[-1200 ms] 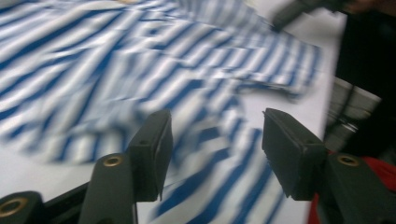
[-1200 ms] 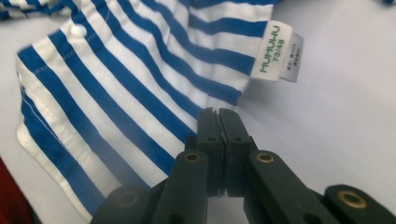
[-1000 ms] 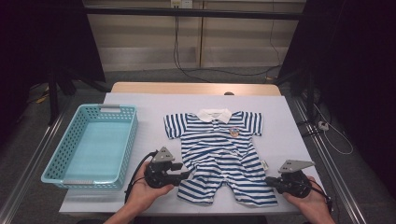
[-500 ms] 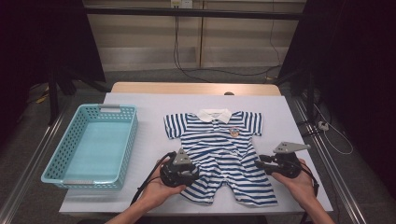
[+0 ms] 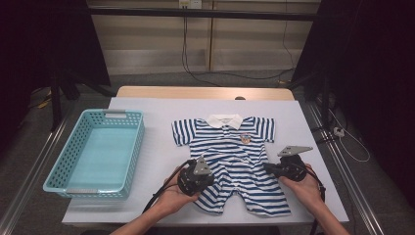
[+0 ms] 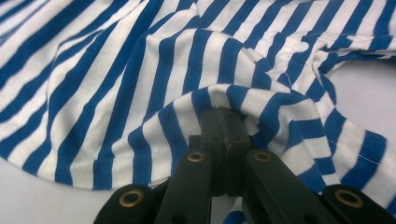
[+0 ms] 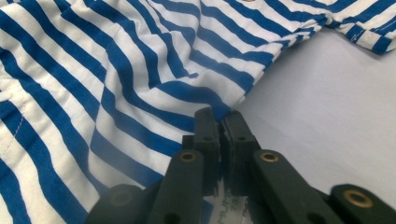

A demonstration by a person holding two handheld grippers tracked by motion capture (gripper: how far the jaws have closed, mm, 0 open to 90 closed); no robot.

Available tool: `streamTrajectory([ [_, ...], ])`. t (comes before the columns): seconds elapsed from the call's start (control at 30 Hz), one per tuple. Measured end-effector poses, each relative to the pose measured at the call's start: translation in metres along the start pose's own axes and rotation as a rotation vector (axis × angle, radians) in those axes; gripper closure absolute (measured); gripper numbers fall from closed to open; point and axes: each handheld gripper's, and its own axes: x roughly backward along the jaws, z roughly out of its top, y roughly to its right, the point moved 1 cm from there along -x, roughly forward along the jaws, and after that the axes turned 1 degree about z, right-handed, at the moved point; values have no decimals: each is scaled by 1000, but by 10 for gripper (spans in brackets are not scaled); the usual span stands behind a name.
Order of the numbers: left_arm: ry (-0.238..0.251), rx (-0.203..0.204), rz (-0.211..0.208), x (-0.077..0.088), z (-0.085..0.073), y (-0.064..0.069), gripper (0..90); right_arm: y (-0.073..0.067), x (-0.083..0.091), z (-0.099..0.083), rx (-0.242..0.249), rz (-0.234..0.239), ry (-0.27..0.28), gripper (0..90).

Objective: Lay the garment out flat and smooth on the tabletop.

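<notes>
Both your hands have slid inward onto the striped romper (image 5: 235,161) lying flat at table centre, jaws just closing: your left gripper (image 5: 208,171) pinches a fold at its seven o'clock edge, your right gripper (image 5: 267,167) nips the four o'clock hem, basket (image 5: 58,171) at nine.

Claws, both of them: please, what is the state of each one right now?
Left claw: closed, pinching a raised fold of the striped baby romper.
Right claw: closed on the romper's side edge.
</notes>
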Motion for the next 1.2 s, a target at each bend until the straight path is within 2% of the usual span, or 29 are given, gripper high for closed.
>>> streamTrajectory([
  [0.03, -1, 24, -34, 2, -1, -2, 900, 0, 0, 0, 4, -4, 2, 879],
  [0.07, -6, 21, -5, 6, -2, -5, 900, 1, 1, -1, 6, -1, 5, 882],
  [0.13, 7, 43, 2, 13, -5, -8, 900, 2, 2, -2, 7, -4, 6, 885],
  [0.2, 14, 45, 19, 21, -8, -9, 900, 2, 4, -3, 10, -11, 1, 887],
  [0.33, 4, 66, 39, 31, -16, -15, 900, 4, 11, -8, -2, -33, 3, 889],
  [0.43, -8, 90, 42, 38, -22, -19, 900, 7, 16, -13, -9, -50, 2, 889],
  [0.47, 10, 95, 15, 39, -25, -21, 900, 7, 18, -15, -8, -49, -2, 889],
  [0.53, -21, 109, 69, 44, -28, -22, 900, 7, 20, -17, -6, -53, -7, 890],
  [0.6, -28, 111, 84, 48, -30, -26, 900, 5, 22, -19, 9, -66, -8, 890],
  [0.67, -4, 141, 83, 49, -30, -30, 900, 3, 23, -20, 13, -72, -16, 886],
  [0.7, 15, 152, 78, 49, -29, -32, 900, 3, 22, -20, 24, -63, -8, 869],
  [0.77, 46, 177, 64, 47, -26, -34, 899, 3, 20, -19, 9, -55, -8, 743],
  [0.8, 51, 190, 59, 45, -24, -35, 816, 5, 20, -19, 0, -51, -5, 675],
  [0.83, 67, 192, 65, 43, -22, -36, 723, 7, 20, -19, -4, -47, 9, 645],
  [0.9, 85, 182, 72, 41, -17, -40, 610, 9, 22, -17, -20, -33, 46, 561],
  [1.0, 130, 204, 119, 39, -8, -47, 428, 15, 24, -11, -46, -22, 120, 436],
  [1.07, 147, 203, 136, 38, -3, -54, 385, 18, 25, -6, -45, -28, 154, 386],
  [1.13, 166, 230, 152, 35, 2, -61, 293, 22, 24, -1, -56, -28, 179, 354],
  [1.2, 168, 252, 168, 30, 6, -69, 271, 25, 23, 3, -53, -38, 189, 346],
])
